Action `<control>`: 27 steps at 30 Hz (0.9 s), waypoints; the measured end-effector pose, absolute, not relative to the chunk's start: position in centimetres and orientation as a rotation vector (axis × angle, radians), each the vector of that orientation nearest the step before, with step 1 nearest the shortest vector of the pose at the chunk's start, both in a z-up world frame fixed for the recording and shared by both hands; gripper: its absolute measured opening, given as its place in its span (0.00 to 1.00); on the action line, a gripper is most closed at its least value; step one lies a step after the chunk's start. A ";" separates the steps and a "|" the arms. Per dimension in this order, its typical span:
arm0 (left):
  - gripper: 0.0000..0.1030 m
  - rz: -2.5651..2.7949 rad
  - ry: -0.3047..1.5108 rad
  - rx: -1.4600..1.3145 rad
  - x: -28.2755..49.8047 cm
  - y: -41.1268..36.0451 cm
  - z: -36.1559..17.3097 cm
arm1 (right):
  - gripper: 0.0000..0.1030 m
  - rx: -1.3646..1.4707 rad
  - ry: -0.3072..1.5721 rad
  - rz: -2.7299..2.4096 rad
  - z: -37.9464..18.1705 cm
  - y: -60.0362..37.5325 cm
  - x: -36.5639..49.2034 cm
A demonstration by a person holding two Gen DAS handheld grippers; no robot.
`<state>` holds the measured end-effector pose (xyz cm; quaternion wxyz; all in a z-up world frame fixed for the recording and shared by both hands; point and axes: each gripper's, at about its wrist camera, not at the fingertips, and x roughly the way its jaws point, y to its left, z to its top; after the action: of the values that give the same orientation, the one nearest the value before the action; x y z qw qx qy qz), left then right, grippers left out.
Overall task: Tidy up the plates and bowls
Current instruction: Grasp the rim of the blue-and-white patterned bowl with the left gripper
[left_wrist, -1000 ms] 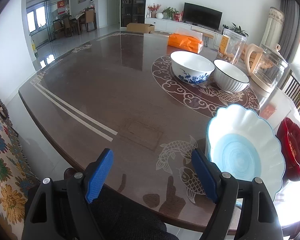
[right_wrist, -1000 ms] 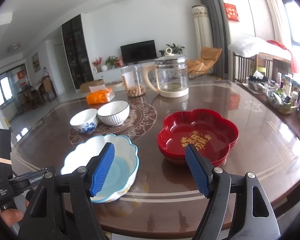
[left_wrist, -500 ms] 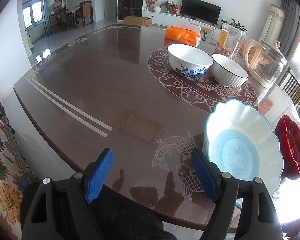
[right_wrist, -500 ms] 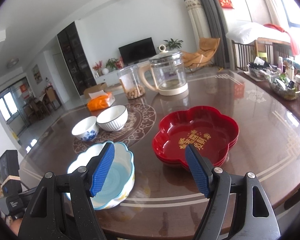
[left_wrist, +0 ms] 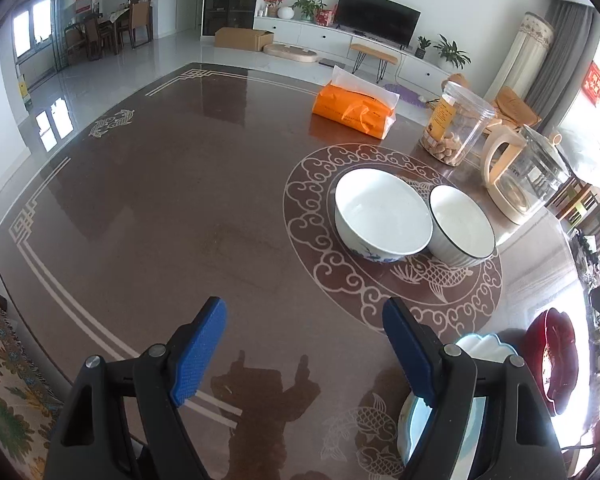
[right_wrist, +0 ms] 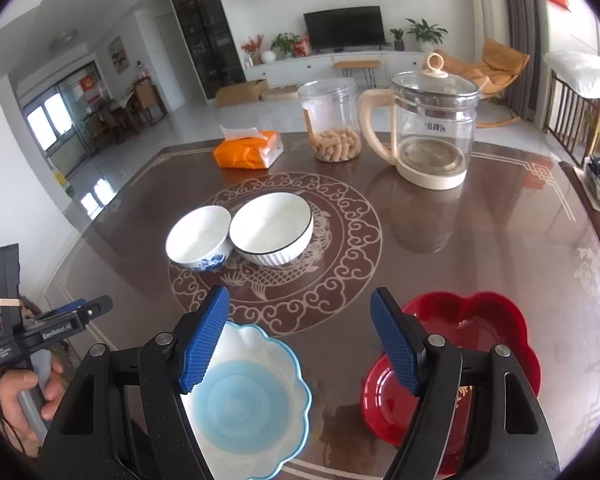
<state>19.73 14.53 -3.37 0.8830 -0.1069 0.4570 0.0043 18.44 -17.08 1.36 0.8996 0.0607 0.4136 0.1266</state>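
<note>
From the left claw [left_wrist: 304, 352] we look across the table [left_wrist: 180, 208] from its near-left edge; from the right claw [right_wrist: 300, 340], nearer centre. Both views share the two bowls [left_wrist: 382, 216] [right_wrist: 272, 228].

Two white bowls stood upright and empty on the round scroll medallion at the middle of the table [right_wrist: 500, 240], their rims touching: a blue-flowered bowl [right_wrist: 198, 237] on the left and a ribbed, dark-rimmed bowl [right_wrist: 271, 228] on the right. Near the table's front edge lay a scalloped white plate [right_wrist: 246, 404] with a pale blue centre toward the left corner and, apart from it, a stack of red lobed plates [right_wrist: 476, 328] bearing gold characters toward the right corner
</note>
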 end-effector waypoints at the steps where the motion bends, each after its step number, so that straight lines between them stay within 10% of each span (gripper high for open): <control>1: 0.77 0.005 0.962 -0.225 20.7 14.7 -3.4 | 0.74 0.168 0.898 0.308 1.1 -16.7 19.8; 12: 0.71 -0.019 1.071 -0.319 31.5 14.6 -6.6 | 0.73 0.472 1.224 0.448 -6.7 -8.0 27.9; 15: 0.63 -0.050 1.086 -0.291 33.6 14.2 -7.5 | 0.58 0.494 1.228 0.390 -8.6 -6.8 30.2; 27: 0.05 -0.145 1.116 -0.206 36.8 12.5 -10.5 | 0.26 0.367 1.216 0.293 -10.6 -4.0 34.2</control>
<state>36.84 12.48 -10.50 0.8407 -0.0973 0.5282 -0.0687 34.17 -3.97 -10.63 0.7950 0.1708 0.5658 0.1365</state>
